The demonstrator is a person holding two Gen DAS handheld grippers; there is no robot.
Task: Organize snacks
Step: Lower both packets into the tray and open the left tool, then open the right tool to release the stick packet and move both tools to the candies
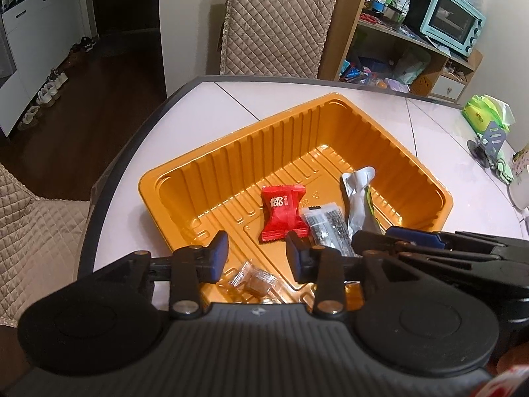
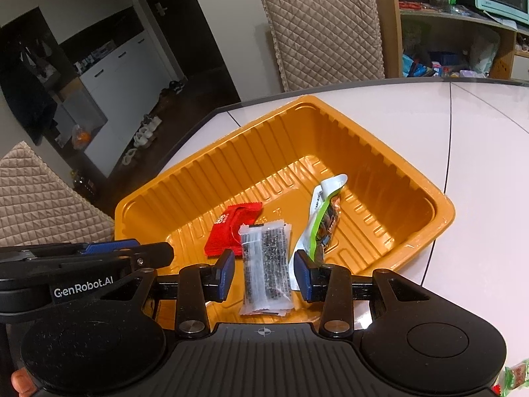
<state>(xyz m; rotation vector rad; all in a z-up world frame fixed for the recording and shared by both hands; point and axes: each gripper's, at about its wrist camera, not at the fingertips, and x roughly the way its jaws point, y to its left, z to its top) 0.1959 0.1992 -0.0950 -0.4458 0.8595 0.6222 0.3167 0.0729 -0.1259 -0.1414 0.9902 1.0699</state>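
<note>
Resting on the white table [image 1: 251,106], an orange tray [image 1: 231,152] is seen to serve as the collecting place for the snacks, and four items are already found inside it. A red packet [image 1: 282,213] lies flat near the middle of the tray floor; just beside it a clear packet with dark contents [image 1: 327,228] is laid lengthwise; a silver and green wrapper [image 1: 358,198] is propped partly against the near right wall. A small clear-wrapped brown candy [image 1: 256,281] is noted at the near edge of the tray, directly below the left gripper [image 1: 257,258].

The left gripper is held over that candy with its jaws parted and nothing pressed between the pads; the candy is judged to have been let go there, since it lies loose on the tray floor. In the right wrist view the right gripper [image 2: 264,276] is held above the clear packet [image 2: 266,264], jaws apart, the packet lying between the fingers without visible pad contact. No item is carried by it. Whether a pick-up or a release is in hand cannot be told.

Both tools are angled downward over the near end of the tray, side by side, which is judged to be why the items are bunched at that end while the far half stays bare. A green and red wrapper [image 2: 515,375] is glimpsed outside the tray at the lower right corner, so sorting is judged unfinished.
</note>
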